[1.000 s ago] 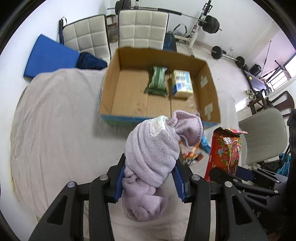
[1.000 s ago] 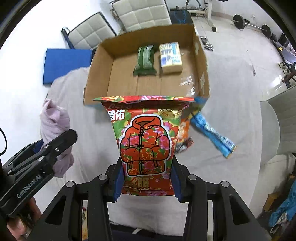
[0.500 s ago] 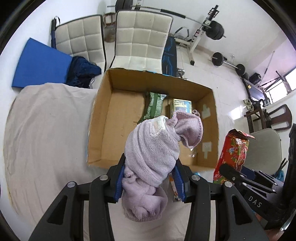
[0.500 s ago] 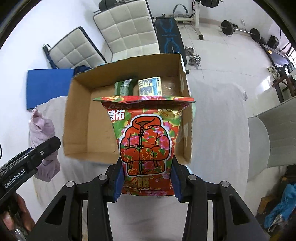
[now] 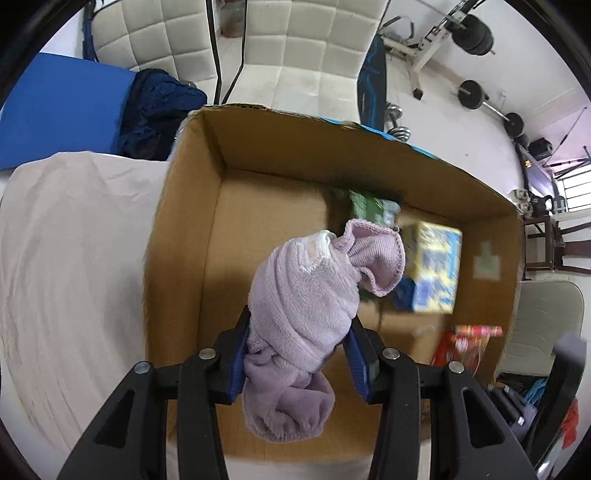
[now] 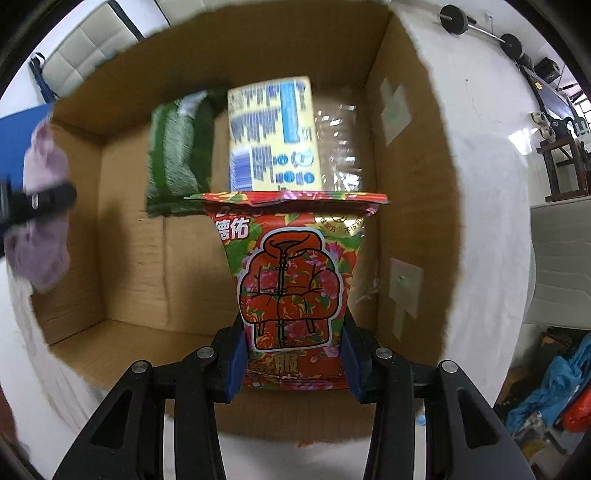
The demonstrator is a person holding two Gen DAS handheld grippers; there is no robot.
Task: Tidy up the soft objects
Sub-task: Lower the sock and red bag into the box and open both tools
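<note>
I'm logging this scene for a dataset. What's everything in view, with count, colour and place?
box: 1, brown cardboard, open, on the cloth-covered surface
cloth: 1, pale beige, under the box
green pack: 1, lying in the box at the back
yellow pack: 1, yellow and blue, in the box beside the green pack
chairs: 2, white, quilted, behind the box
mat: 1, blue, back left
weights: several, black, on the floor at back right
garment: 1, lilac, in the left tongs, over the box
red bag: 1, floral, in the right tongs, over the box
</note>
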